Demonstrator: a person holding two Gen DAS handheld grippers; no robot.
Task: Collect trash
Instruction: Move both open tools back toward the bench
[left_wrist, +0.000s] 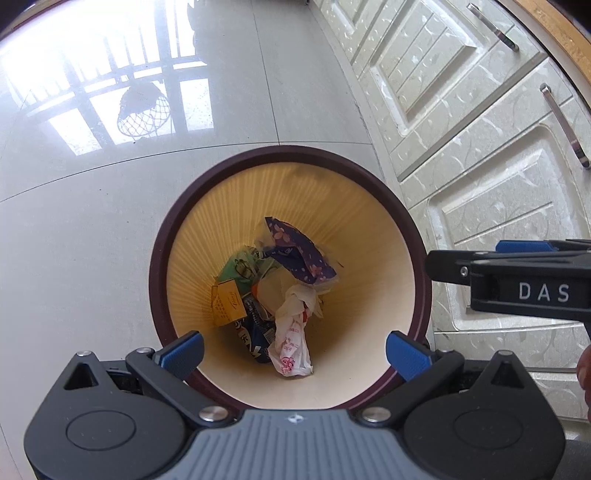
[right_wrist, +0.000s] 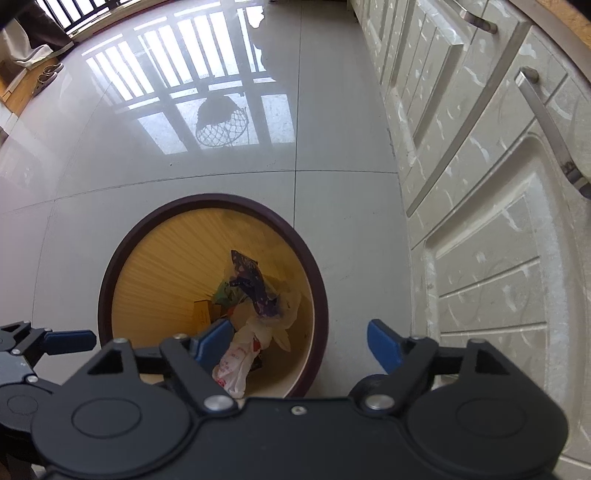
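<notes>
A round trash bin (left_wrist: 157, 266) (right_wrist: 103, 295) with a dark brown rim and a yellow inside stands on the floor. At its bottom lie a white plastic bag with red print (left_wrist: 291, 347) (right_wrist: 232, 365), a purple flowered wrapper (left_wrist: 299, 251) (right_wrist: 255, 284), a green packet (left_wrist: 236, 269), a yellow card (left_wrist: 227, 302) and a blue packet (left_wrist: 255, 332). My left gripper (left_wrist: 295, 352) hangs open over the bin's mouth with nothing between its pads. My right gripper (right_wrist: 301, 343) is open too, above the bin's right half, and holds nothing. Its fingers (left_wrist: 480, 264) reach in from the right in the left wrist view.
White embossed cabinet doors (left_wrist: 480, 166) (right_wrist: 480, 240) with metal bar handles (right_wrist: 546, 122) run along the right, close to the bin. Glossy grey floor tiles (left_wrist: 92, 221) stretch left and ahead, mirroring a window grille. Part of a hand (left_wrist: 583, 369) shows at the right edge.
</notes>
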